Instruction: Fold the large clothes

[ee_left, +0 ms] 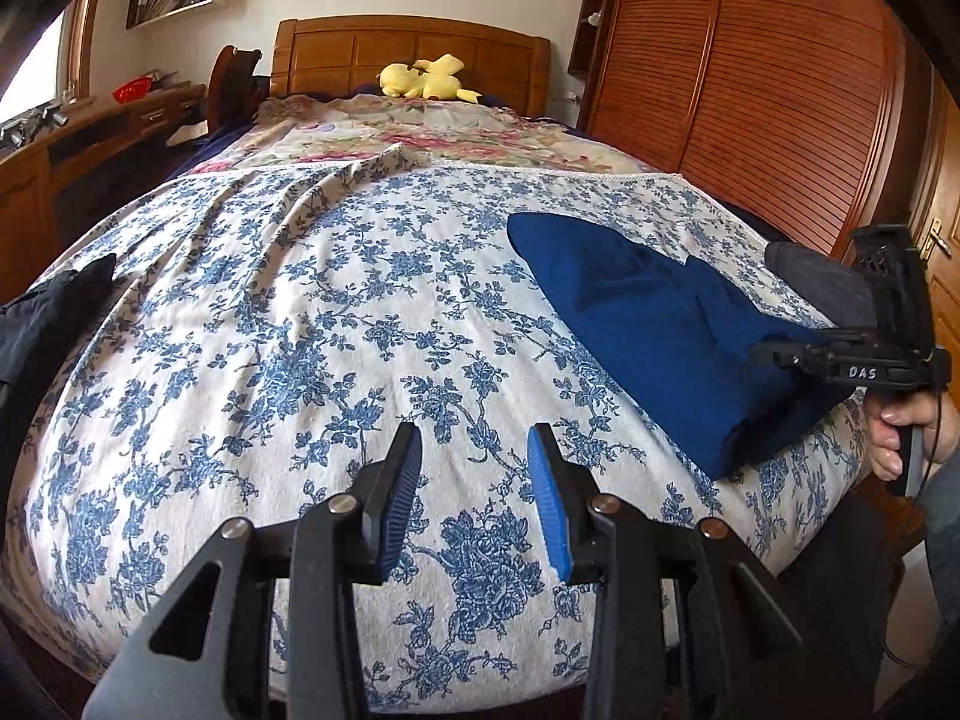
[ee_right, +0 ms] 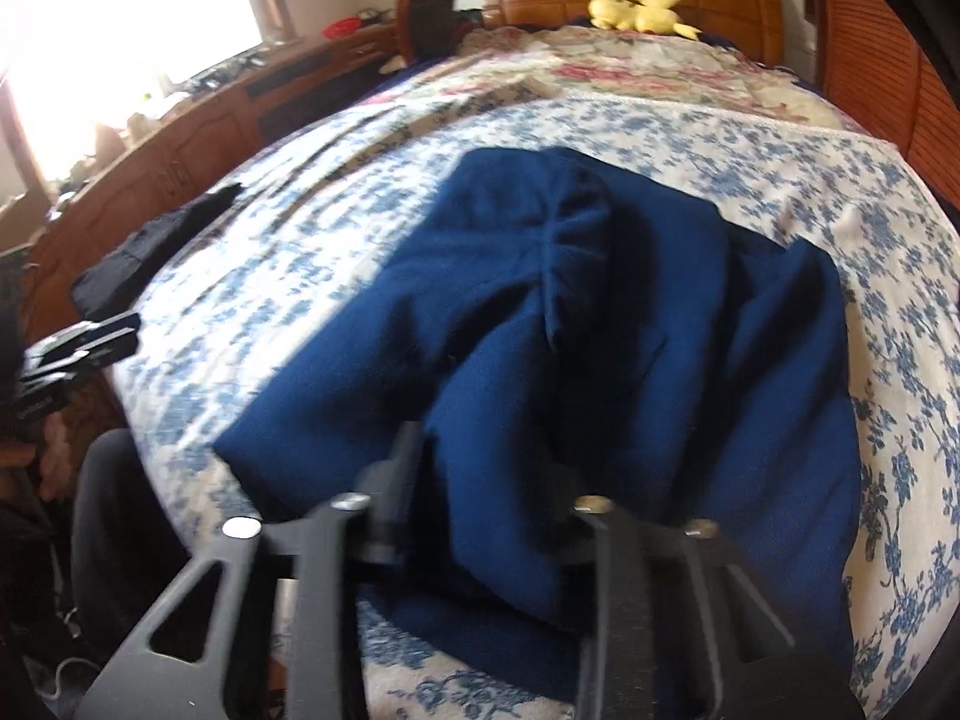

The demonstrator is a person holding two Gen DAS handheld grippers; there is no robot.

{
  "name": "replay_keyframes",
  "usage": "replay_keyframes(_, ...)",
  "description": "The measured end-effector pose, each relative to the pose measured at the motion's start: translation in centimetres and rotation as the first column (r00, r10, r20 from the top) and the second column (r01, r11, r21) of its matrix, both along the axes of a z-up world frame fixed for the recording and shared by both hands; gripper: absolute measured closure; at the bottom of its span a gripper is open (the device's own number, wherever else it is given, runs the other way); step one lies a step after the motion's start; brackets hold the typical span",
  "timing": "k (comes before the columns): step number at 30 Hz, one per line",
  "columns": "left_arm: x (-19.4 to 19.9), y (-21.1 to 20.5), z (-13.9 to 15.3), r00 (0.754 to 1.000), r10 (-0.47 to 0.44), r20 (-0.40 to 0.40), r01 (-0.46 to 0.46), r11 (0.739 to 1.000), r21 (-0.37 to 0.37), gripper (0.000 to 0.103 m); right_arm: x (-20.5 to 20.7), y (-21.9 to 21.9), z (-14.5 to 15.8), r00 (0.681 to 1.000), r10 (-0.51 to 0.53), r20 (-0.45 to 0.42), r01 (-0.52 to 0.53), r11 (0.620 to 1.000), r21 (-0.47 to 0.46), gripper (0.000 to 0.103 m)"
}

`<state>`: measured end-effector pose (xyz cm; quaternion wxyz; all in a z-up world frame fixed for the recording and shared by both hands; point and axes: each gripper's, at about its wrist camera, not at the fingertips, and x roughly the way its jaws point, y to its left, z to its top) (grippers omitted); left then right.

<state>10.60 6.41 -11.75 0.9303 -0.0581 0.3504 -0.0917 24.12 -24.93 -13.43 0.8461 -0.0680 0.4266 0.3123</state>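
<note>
A navy blue garment lies folded on the right side of the bed; it fills the middle of the right wrist view. My left gripper is open and empty, low over the bedspread near the foot of the bed. My right gripper is over the near edge of the navy garment, its fingers wide apart with cloth lying between and over them. The view is blurred. From the left wrist view the right gripper's body shows at the garment's right end, held by a hand.
The bed has a blue floral bedspread. A black garment lies at the left edge and also shows in the right view. A yellow plush toy sits by the headboard. A wooden wardrobe stands right, a dresser left.
</note>
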Motion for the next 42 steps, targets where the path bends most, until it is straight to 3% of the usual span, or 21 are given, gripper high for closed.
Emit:
replay_keyframes(6,0.0,-0.4,0.4,1.0,-0.011,0.009,0.011,1.0,-0.001,0.068,-1.3,0.3,4.5,0.988,0.014,0.151,-0.007,0.999,-0.044,0.089)
replay_keyframes(12,0.1,-1.6,0.6,0.999,-0.039,0.017,0.039,0.999,0.001,0.068,-1.9,-3.6,8.4,0.966,-0.056,0.251,0.076,0.994,-0.072,0.09)
replay_keyframes(15,0.1,-2.3,0.6,0.998,-0.057,0.018,0.057,0.998,0.003,0.068,-2.0,-6.6,8.2,0.96,-0.12,0.255,0.149,0.984,-0.097,0.09)
replay_keyframes(19,0.2,-3.0,0.7,0.997,-0.077,0.02,0.077,0.997,0.003,0.068,-1.9,-9.8,4.6,0.96,-0.204,0.194,0.237,0.958,-0.163,0.089)
replay_keyframes(21,0.3,-3.4,0.9,0.996,-0.083,0.023,0.082,0.997,0.005,0.068,-2.0,-10.4,2.3,0.966,-0.215,0.14,0.238,0.956,-0.172,0.084)
replay_keyframes(23,0.3,-3.7,1.1,0.996,-0.088,0.026,0.088,0.996,0.007,0.068,-2.2,-10.6,1.9,0.963,-0.232,0.138,0.253,0.953,-0.166,0.074)
replay_keyframes(26,0.2,-4.2,1.5,0.995,-0.097,0.033,0.096,0.995,0.015,0.068,-2.2,-10.8,2.7,0.958,-0.249,0.143,0.27,0.951,-0.149,0.062)
replay_keyframes(27,0.2,-4.3,1.5,0.995,-0.099,0.035,0.098,0.995,0.016,0.068,-2.2,-10.6,3.4,0.952,-0.259,0.163,0.284,0.946,-0.156,0.05)
replay_keyframes(29,0.1,-4.5,1.6,0.994,-0.103,0.037,0.103,0.995,0.019,0.068,-2.7,-10.2,4.5,0.936,-0.268,0.23,0.311,0.934,-0.178,0.043)
replay_keyframes(32,0.0,-4.6,1.6,0.994,-0.107,0.037,0.107,0.994,0.018,0.068,-3.2,-9.5,6.5,0.92,-0.264,0.29,0.317,0.936,-0.153,0.041)
replay_keyframes(42,0.3,-4.9,1.6,0.993,-0.111,0.033,0.11,0.994,0.023,0.068,-3.2,-2.2,4.8,0.975,-0.087,0.207,0.104,0.992,-0.076,0.041)
